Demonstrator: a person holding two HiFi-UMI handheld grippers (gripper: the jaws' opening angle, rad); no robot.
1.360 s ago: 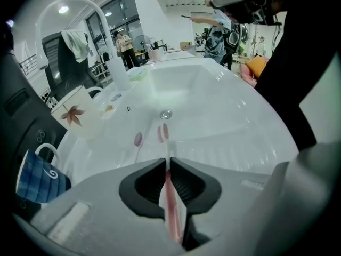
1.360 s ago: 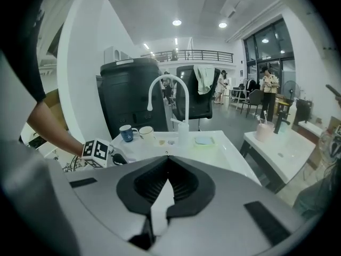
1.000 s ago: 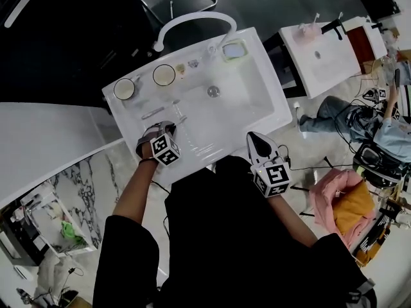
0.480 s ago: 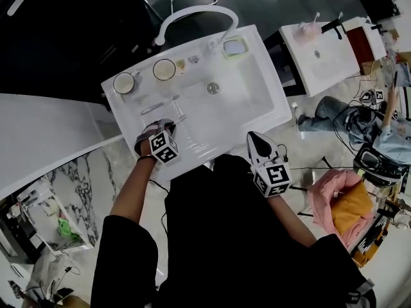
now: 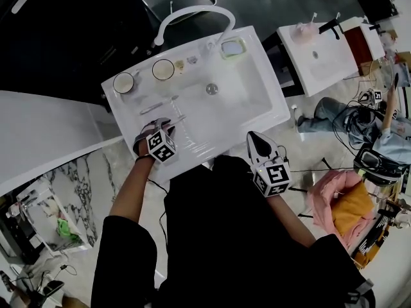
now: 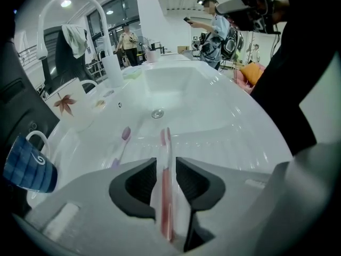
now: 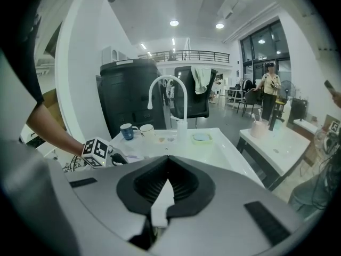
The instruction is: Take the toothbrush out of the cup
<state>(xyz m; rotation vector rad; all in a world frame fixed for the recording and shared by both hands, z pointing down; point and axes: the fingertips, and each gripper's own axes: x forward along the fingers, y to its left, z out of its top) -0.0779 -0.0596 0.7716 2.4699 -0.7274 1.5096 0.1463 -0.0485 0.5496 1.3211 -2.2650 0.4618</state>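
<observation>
My left gripper [image 5: 168, 122] hangs over the front left ledge of the white sink [image 5: 257, 88], pointing steeply down. Its jaws have just been opening and now stand open. A pink toothbrush [image 6: 165, 143] lies between them on the ledge, its head pointing toward the drain [image 6: 157, 113]; the pads do not press on it. A purple toothbrush [image 6: 122, 143] lies on the ledge just to its left. The blue cup [image 6: 29, 164] and a white cup with a leaf print [image 6: 69, 103] stand at the back left. My right gripper [image 5: 253, 137] is shut and empty, held off the sink's front right edge.
A white arched faucet [image 5: 192, 15] rises at the back of the sink, with a green soap dish [image 5: 232, 47] beside it. A second washstand [image 5: 318, 56] stands to the right. People and cables are on the floor at the far right.
In the head view both grippers keep their places; the pink toothbrush still lies by the left gripper's tips. Only the view has shifted slightly.
</observation>
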